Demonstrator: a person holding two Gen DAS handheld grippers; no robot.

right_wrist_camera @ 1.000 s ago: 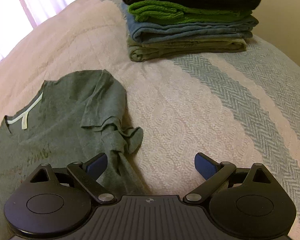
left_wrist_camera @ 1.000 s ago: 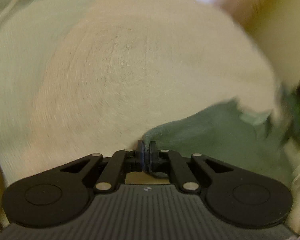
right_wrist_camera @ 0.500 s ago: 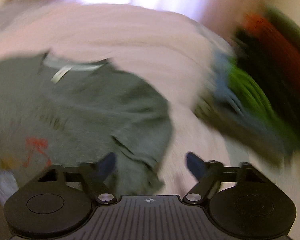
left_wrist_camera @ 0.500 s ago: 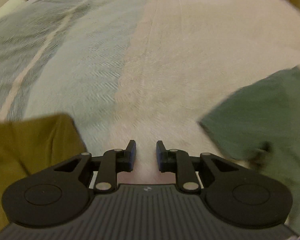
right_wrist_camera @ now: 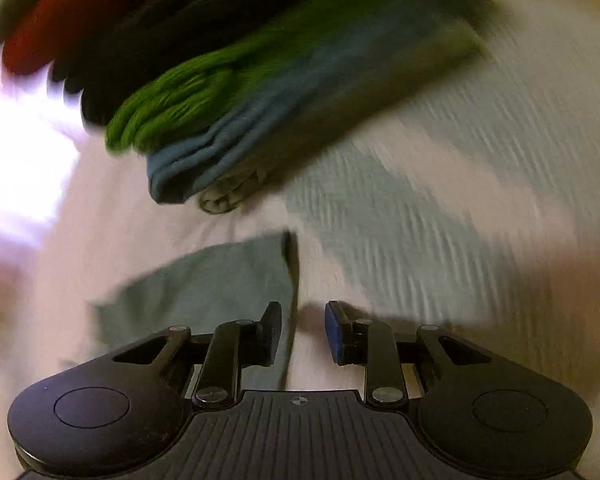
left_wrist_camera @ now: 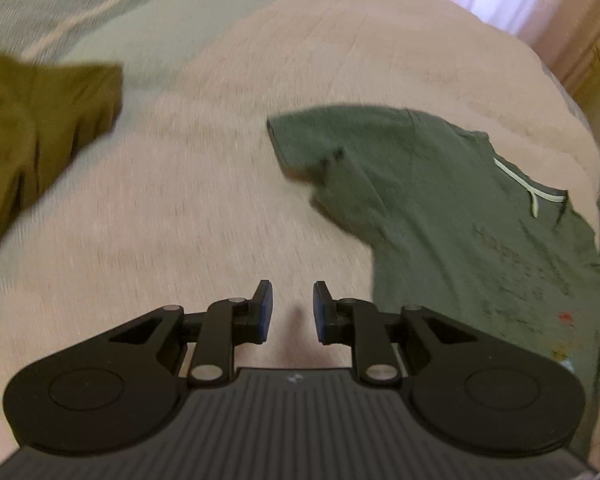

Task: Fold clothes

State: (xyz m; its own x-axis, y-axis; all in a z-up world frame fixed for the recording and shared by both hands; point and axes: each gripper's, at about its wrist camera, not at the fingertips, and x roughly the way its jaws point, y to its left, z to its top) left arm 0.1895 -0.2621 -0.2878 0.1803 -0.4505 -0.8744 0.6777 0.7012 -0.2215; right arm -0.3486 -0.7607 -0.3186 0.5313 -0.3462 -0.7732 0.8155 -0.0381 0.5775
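Shirt [left_wrist_camera: 452,216] spread flat on bedspread [left_wrist_camera: 204,208], lying right of left gripper [left_wrist_camera: 293,307]; sleeve [left_wrist_camera: 304,140] reaching far and left, collar [left_wrist_camera: 540,192] off to far right, long axis running near-right to far. Left gripper parted narrowly, empty, over bare bedspread, near shirt's left edge. Right gripper [right_wrist_camera: 303,332] likewise narrowly parted, holding nothing, with a grey-green shirt edge [right_wrist_camera: 220,280] running up between its jaws, mostly left of gap. Stack [right_wrist_camera: 228,92] of folded clothes far beyond it; olive garment [left_wrist_camera: 32,136] far left. Likely right gripper best placed for next grasp; fold stage not settled, both views blurred.
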